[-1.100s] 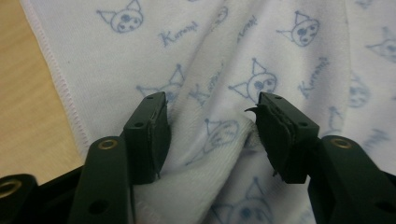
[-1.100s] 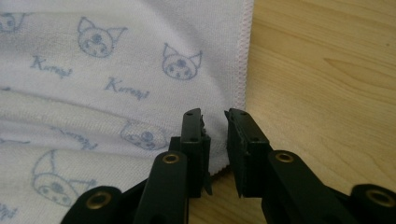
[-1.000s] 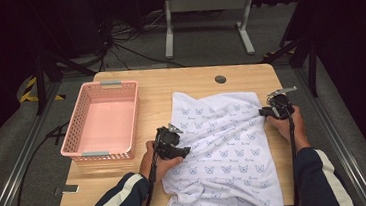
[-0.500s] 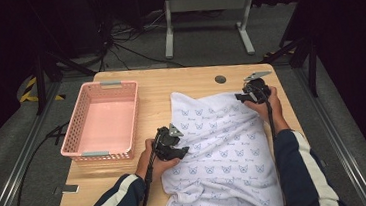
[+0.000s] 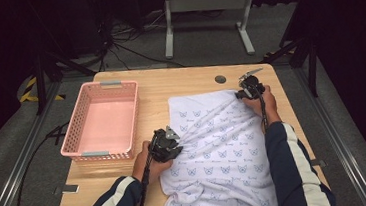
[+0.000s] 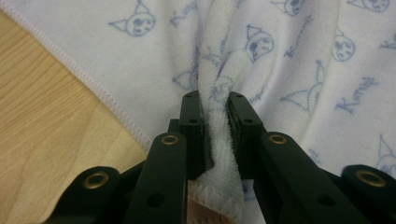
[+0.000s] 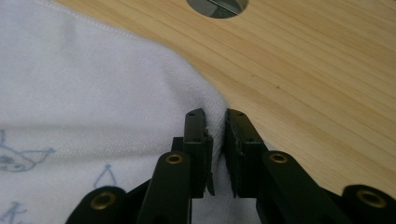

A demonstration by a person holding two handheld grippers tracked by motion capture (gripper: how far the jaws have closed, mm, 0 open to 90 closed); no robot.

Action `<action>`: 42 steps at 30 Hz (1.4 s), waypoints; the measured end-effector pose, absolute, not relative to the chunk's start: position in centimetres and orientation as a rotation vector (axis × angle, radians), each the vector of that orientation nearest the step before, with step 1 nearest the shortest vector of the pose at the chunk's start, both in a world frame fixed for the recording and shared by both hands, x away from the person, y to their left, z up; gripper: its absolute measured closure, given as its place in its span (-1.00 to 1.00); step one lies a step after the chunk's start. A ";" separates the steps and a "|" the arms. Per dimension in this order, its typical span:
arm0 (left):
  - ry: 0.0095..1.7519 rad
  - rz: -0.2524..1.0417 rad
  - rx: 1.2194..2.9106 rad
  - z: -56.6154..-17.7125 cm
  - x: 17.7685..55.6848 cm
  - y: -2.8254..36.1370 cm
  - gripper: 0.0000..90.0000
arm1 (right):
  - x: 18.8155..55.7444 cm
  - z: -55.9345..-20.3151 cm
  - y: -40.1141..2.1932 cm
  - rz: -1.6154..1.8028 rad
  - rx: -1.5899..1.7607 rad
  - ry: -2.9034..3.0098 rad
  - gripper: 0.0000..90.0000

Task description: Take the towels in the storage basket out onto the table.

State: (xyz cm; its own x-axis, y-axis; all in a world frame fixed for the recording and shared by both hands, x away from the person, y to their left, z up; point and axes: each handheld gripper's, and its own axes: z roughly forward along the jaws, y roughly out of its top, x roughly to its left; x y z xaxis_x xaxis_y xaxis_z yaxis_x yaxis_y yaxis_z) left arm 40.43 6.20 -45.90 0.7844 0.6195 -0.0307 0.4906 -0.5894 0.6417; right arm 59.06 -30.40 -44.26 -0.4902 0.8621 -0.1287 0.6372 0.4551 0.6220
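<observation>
A white towel printed with small blue cat faces lies spread over the right half of the wooden table and hangs off the near edge. My left gripper sits at the towel's left edge; its jaws have just been closing and now pinch a fold of towel between the pads. My right gripper is at the towel's far right corner; its jaws have also just closed and clamp the corner of the towel between them.
An empty pink plastic basket stands on the table's left half. A round cable hole lies just beyond the towel's far edge, also seen as the cable hole. Bare wood runs between basket and towel.
My right gripper moved from the towel's right side up to its far right corner and shut on it. My left gripper stayed put and closed on the towel's left edge.
</observation>
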 end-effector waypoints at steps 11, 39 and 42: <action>0.840 0.283 2.167 -43.8 41.5 5.2 0.04 | 56.1 -42.1 -34.2 0.837 1.348 2.167 0.18; 0.445 0.196 2.426 -45.2 31.9 7.9 0.18 | 30.4 -44.9 -33.8 0.848 0.975 2.514 -0.09; 0.374 0.115 2.335 -44.1 30.6 8.2 0.23 | 28.1 -43.8 -33.7 0.992 0.908 2.522 0.05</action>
